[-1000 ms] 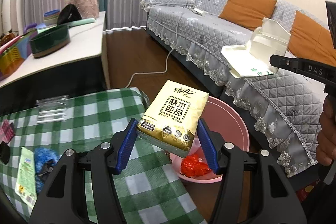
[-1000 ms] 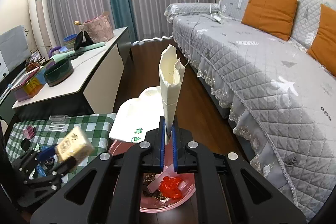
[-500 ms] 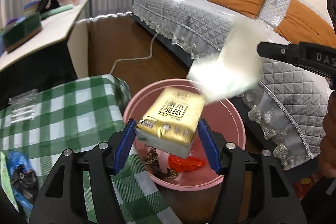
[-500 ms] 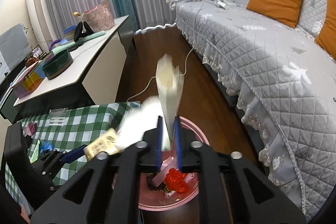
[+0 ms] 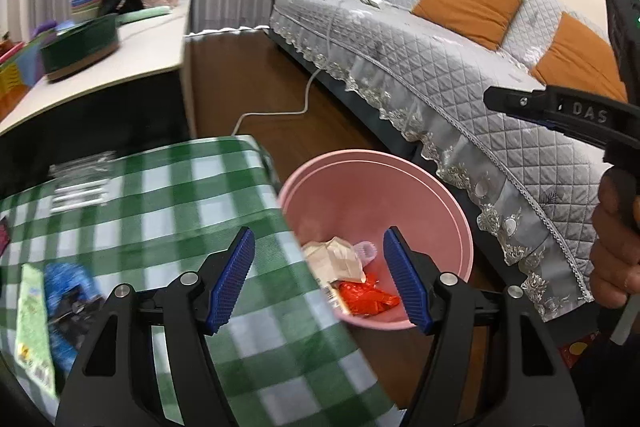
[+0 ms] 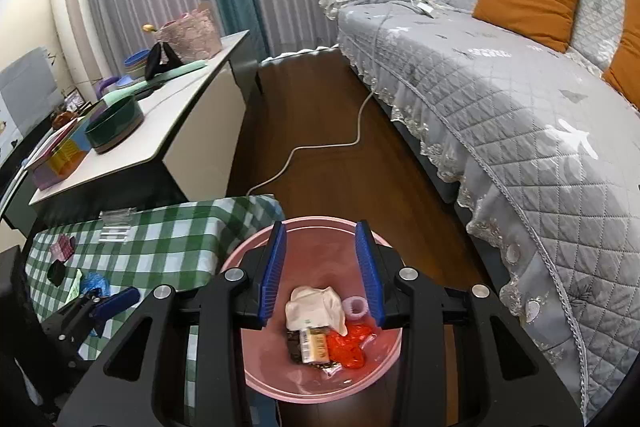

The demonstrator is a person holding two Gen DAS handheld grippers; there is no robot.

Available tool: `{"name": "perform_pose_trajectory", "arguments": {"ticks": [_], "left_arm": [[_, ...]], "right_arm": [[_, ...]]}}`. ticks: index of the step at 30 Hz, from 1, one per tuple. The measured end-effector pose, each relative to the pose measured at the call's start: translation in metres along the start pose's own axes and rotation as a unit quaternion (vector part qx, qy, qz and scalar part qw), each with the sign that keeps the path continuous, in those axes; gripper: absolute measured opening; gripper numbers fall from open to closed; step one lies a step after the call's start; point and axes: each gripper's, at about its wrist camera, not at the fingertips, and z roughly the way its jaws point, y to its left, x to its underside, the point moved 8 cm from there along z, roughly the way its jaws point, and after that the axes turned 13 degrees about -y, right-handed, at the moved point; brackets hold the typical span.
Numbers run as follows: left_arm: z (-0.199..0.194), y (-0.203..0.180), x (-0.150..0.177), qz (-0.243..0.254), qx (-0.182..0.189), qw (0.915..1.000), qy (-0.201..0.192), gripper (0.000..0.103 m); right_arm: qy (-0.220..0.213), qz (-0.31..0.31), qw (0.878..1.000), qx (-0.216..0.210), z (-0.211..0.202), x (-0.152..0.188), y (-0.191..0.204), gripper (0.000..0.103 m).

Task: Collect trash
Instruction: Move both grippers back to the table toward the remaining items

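Both grippers let go of their trash over the pink basin.
Our left gripper stood apart and empty; our right gripper was opening, nothing between its jaws. The yellow tissue pack and white paper bag now lay in the pink basin beside the checked counter, where more wrappers waited.

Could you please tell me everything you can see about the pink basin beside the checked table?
The pink basin is round, smooth and plastic-looking, with a stepped rim, upright and open on the dark wood floor at the corner of the green checked table. Inside lie a crumpled white paper bag, a gold tissue pack, a red wrapper and a small pale ring. Both grippers hover above, touching nothing.
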Motion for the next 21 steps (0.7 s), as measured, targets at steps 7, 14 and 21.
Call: {"name": "perform_pose_trajectory", "arguments": {"ticks": [7, 14, 21], "left_arm": [[-0.051, 0.036, -0.005, -0.005, -0.026, 0.9994, -0.022, 0.065], [-0.098, 0.090, -0.009, -0.015, -0.066, 0.9968, -0.042, 0.063], [-0.131, 0.153, -0.001, -0.044, -0.109, 0.9916, -0.054, 0.058]], "right_arm": [[-0.009, 0.001, 0.999, -0.037, -0.011, -0.003, 0.042, 0.037], [-0.012, 0.001, 0.996, -0.090, -0.026, 0.003, 0.099, 0.037], [-0.013, -0.022, 0.991, -0.130, -0.031, 0.022, 0.150, 0.035]]}}
